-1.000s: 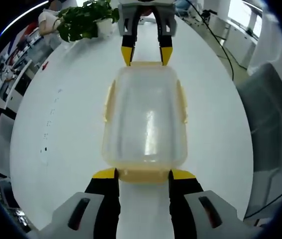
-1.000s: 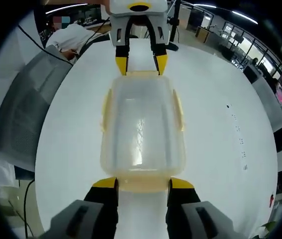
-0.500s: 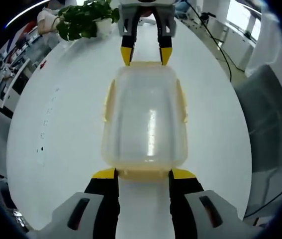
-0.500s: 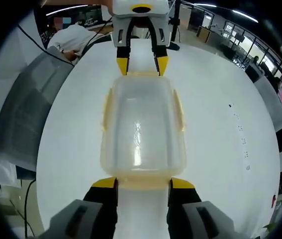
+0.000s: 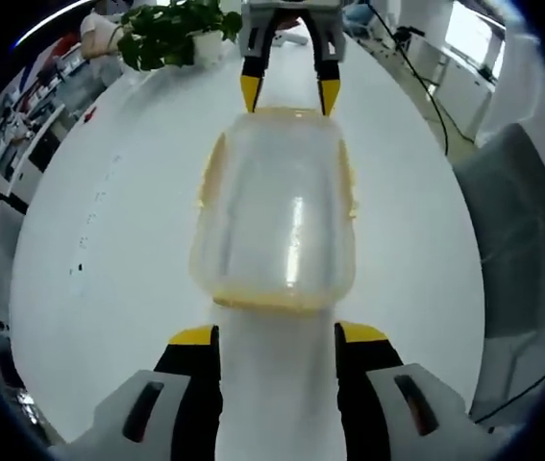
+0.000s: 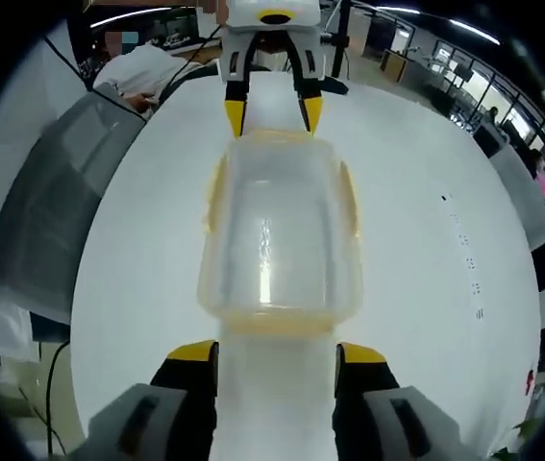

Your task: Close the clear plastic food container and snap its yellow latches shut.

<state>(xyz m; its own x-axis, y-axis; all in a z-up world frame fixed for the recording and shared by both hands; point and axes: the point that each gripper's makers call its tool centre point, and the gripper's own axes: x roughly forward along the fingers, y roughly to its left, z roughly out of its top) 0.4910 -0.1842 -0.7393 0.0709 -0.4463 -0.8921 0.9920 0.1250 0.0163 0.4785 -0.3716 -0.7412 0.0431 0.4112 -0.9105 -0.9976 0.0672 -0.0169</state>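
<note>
The clear container [image 5: 277,216] with its lid on lies on the white table [image 5: 109,240] between both open grippers, left [image 5: 277,336] and right [image 6: 277,351], touching neither. The left gripper view shows a plant [image 5: 171,29], the right gripper view a grey chair [image 6: 46,211].

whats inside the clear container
Nothing that can be made out: through the lid of the clear container only glare and the white table show. The frosted plastic blurs things, so a small item inside cannot be ruled out.
</note>
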